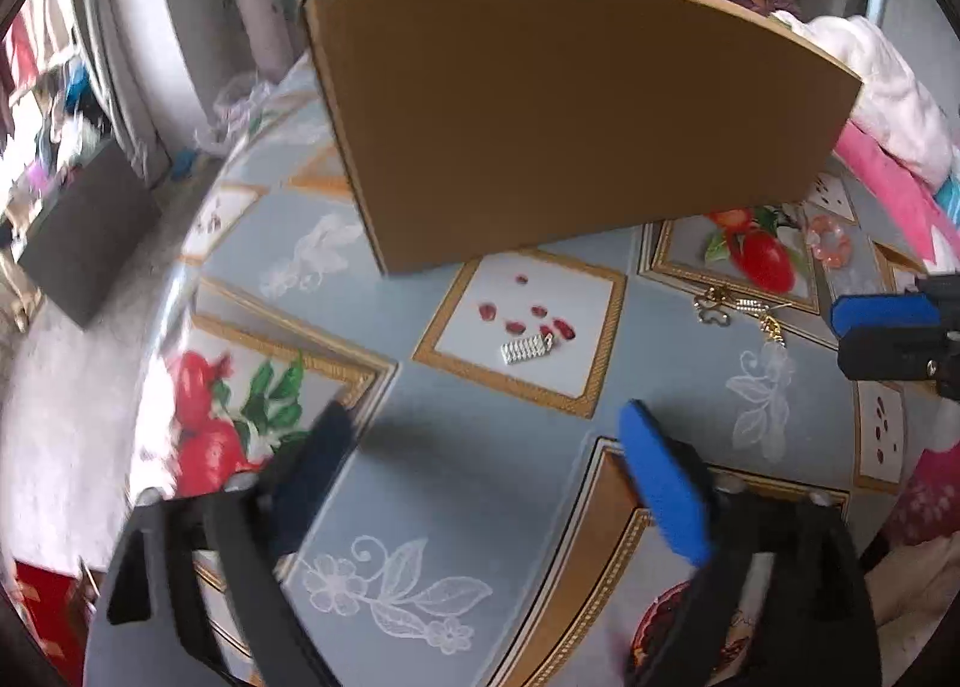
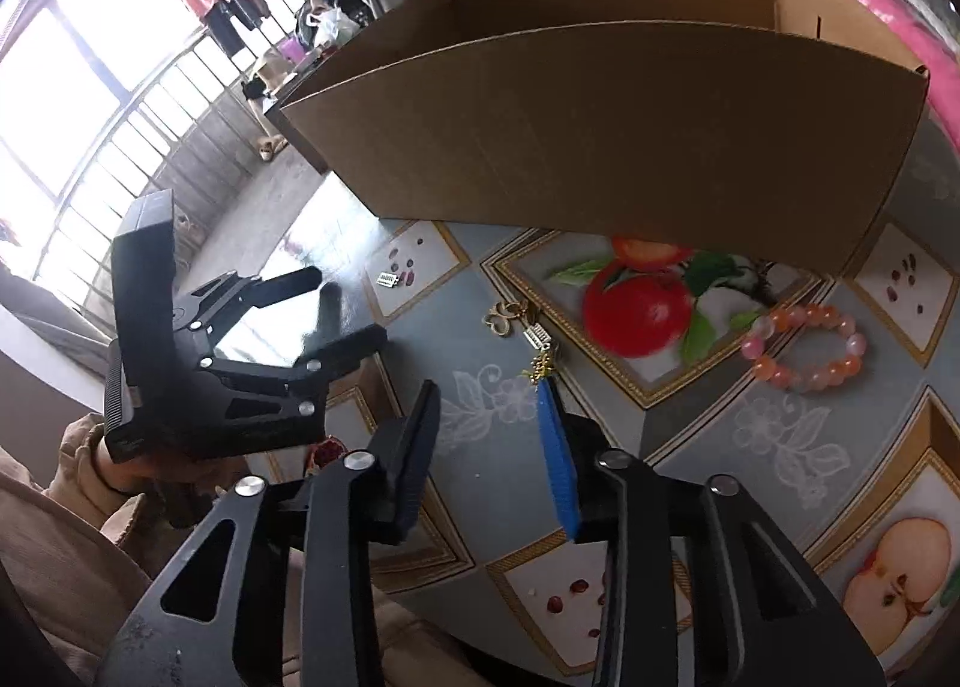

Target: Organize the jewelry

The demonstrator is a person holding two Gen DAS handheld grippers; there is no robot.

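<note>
- Under both grippers, glossy fruit-print tablecloth (image 1: 480, 483)
- Left gripper (image 1: 480, 435): jaws spread wide, empty, touching nothing
- Right gripper (image 2: 489, 417): narrow gap, empty, gold chain (image 2: 540, 366) at its tips
- Ahead: silver clasp (image 1: 527, 350), pink bead bracelet (image 2: 804, 348)
- Beyond: cardboard box (image 2: 600, 135), barred window (image 2: 90, 87)
</note>
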